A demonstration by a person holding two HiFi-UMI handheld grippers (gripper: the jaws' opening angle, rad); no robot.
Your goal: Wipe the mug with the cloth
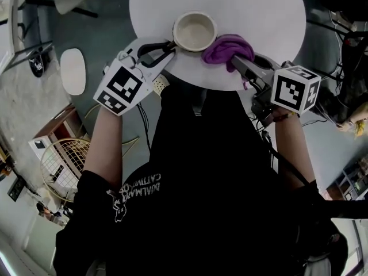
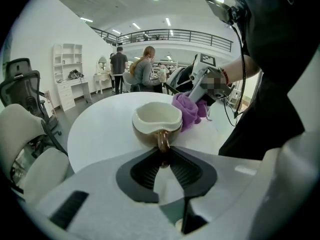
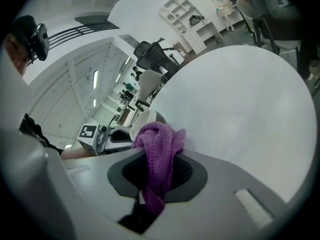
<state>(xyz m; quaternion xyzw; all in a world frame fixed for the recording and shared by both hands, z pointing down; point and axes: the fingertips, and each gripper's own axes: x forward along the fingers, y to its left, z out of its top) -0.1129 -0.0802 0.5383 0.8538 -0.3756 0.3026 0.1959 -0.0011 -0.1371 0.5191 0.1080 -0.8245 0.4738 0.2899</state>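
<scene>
Head view: a round white desk (image 1: 270, 16) fills the top of the frame. The mug (image 1: 194, 31), cream inside, stands upright near the desk's near edge. The left gripper (image 1: 165, 46) meets it from the left. A bunched purple cloth (image 1: 227, 48) lies against the mug's right side, and the right gripper (image 1: 237, 62) comes in behind the cloth from the right.

Left gripper view: the jaws are clenched on the mug's brown handle (image 2: 163, 140), with the mug upright on the desk straight ahead. The cloth presses on the mug's far right side, and the right gripper is behind it. Farther off, two people (image 2: 131, 71) stand with their backs turned. A white shelf unit (image 2: 67, 71) lines the left wall, and an office chair (image 2: 22, 89) stands at the left edge.

Right gripper view: the jaws are grasping the cloth, which bulges out ahead of them and hangs down between them. Just beyond the cloth, part of the mug's pale rim shows. The left gripper's marker cube is to the left of that.
</scene>
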